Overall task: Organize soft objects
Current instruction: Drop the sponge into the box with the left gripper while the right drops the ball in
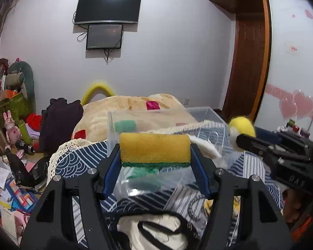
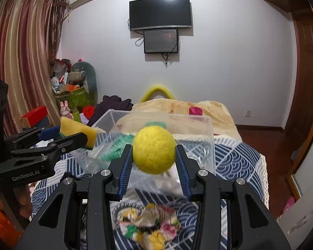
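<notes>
My left gripper [image 1: 154,153] is shut on a yellow sponge with a green scrub side [image 1: 154,149], held above the near wall of a clear plastic box [image 1: 206,114]; it also shows in the right wrist view [image 2: 79,131]. My right gripper [image 2: 154,152] is shut on a yellow felt ball [image 2: 154,149], held over the same clear box [image 2: 208,143]; the ball also shows in the left wrist view [image 1: 243,126]. A green soft object [image 2: 114,148] lies inside the box. A floral cloth bundle [image 2: 150,223] lies on the patterned cover below my right gripper.
The box sits on a blue-and-white patterned cover [image 2: 240,158] with a beige blanket [image 1: 123,106] behind it. A cream cloth with a black cord [image 1: 156,229] lies under my left gripper. Clutter fills the floor at left [image 1: 10,187]. A wooden door [image 1: 246,62] stands at right.
</notes>
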`<state>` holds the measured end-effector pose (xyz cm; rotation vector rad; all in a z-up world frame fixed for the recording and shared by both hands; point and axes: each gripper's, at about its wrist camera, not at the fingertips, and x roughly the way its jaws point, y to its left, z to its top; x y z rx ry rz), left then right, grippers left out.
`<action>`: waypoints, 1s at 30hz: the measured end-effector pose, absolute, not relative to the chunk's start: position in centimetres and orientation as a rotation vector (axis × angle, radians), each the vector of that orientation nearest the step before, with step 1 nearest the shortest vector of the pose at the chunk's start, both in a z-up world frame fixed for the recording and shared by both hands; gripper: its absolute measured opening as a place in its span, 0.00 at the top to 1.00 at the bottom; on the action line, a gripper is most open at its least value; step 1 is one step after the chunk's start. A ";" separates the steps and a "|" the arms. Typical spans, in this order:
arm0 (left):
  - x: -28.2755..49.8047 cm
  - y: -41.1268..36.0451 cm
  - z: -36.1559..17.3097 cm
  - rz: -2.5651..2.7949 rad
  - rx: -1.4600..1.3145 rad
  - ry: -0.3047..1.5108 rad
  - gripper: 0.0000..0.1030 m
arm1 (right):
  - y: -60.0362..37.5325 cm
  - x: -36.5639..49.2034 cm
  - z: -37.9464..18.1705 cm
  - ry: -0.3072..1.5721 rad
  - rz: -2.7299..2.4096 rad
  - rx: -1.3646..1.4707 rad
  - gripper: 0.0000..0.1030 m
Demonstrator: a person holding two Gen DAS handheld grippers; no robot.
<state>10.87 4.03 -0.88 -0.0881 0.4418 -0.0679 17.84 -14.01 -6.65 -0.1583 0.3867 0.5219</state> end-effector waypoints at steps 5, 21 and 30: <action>12.6 4.2 -1.1 -0.066 -0.107 0.464 0.39 | -12.7 19.6 -7.2 0.415 0.526 -0.171 0.64; 17.0 3.6 -4.8 -0.096 -0.094 0.601 0.39 | -12.0 22.2 -10.2 0.553 0.529 -0.179 0.62; 16.2 3.9 -4.5 -0.082 -0.109 0.604 0.15 | -12.7 21.9 -9.3 0.547 0.528 -0.175 0.53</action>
